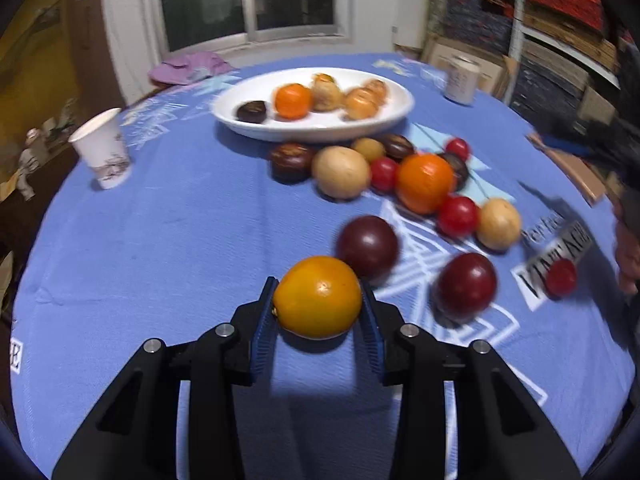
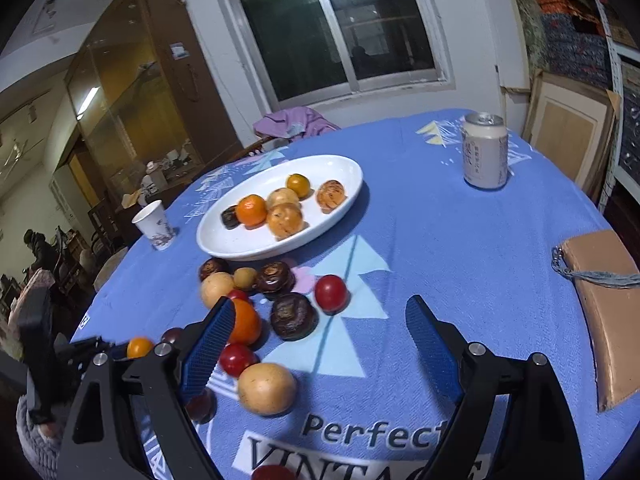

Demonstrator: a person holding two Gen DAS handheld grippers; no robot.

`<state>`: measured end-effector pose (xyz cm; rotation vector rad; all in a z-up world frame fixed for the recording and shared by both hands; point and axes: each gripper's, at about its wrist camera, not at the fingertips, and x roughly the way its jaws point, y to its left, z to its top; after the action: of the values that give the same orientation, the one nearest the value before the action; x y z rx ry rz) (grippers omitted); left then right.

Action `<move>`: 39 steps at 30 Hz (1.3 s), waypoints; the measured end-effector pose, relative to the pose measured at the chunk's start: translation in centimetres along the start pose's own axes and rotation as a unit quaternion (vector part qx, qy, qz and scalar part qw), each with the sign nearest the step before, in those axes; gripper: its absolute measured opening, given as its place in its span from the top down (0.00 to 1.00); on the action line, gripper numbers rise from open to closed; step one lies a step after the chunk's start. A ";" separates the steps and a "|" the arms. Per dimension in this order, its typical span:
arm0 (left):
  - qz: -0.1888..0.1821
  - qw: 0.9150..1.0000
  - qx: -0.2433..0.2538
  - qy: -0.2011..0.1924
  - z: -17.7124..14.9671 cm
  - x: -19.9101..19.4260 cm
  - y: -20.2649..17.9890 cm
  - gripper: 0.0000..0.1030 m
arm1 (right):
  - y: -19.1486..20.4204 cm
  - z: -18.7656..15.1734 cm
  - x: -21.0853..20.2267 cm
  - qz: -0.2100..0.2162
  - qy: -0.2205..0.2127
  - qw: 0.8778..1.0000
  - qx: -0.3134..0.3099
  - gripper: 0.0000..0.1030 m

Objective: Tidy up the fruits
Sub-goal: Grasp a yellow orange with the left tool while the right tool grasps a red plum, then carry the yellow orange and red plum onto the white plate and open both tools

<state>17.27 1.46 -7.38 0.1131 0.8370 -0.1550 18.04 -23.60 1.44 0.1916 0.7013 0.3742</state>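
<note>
In the left wrist view the left hand-held gripper (image 1: 318,300) sits low in the centre of the frame, its blue pads pressed on either side of a yellow-orange fruit (image 1: 317,297) that rests on the blue cloth of the counter (image 1: 160,240). Two dark red plums lie just past it — one (image 1: 367,246) touching its upper right, the other (image 1: 466,284) further right. Above them, in the middle of the frame, a cluster of loose fruit (image 1: 400,176) lies just below the white plate (image 1: 312,104), which holds several more pieces, among them an orange (image 1: 293,100).

In the right wrist view the right hand-held gripper (image 2: 320,344) stands with its jaws wide apart and nothing between them but cloth. A tan round fruit (image 2: 267,388) lies just inside its left finger, at lower centre. A paper cup (image 2: 154,224) stands at left of the plate (image 2: 344,168), a drink can (image 2: 485,151) at upper right, and a tan pouch (image 2: 608,312) at the right edge.
</note>
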 end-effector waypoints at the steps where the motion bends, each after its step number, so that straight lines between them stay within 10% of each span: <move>1: 0.008 1.000 -0.009 -0.003 0.1 -0.1 0.5 0.62 | 0.5 -0.4 -0.5 0.008 -0.003 1.000 -0.011 0.15; 10: 0.013 1.000 -0.024 -0.001 0.4 -0.1 1.4 0.62 | 3.8 -6.7 -4.4 0.004 0.042 0.993 -0.110 0.18; 21: 0.014 1.000 -0.024 0.003 0.1 0.0 1.3 0.62 | 5.0 -8.3 -1.9 -0.029 0.127 0.981 -0.143 0.67; 30: 0.010 1.000 -0.024 0.004 0.1 0.0 1.3 0.62 | 3.9 -8.3 -1.6 -0.008 0.140 0.984 -0.110 0.72; 39: 0.005 0.997 -0.070 -0.044 9.0 -1.5 4.3 0.62 | 5.0 3.4 -3.1 0.012 0.025 0.995 -0.093 0.72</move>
<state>23.68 4.32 -0.11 -0.0211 0.7573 -0.0908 16.80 -20.38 7.33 0.0145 0.7101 0.4670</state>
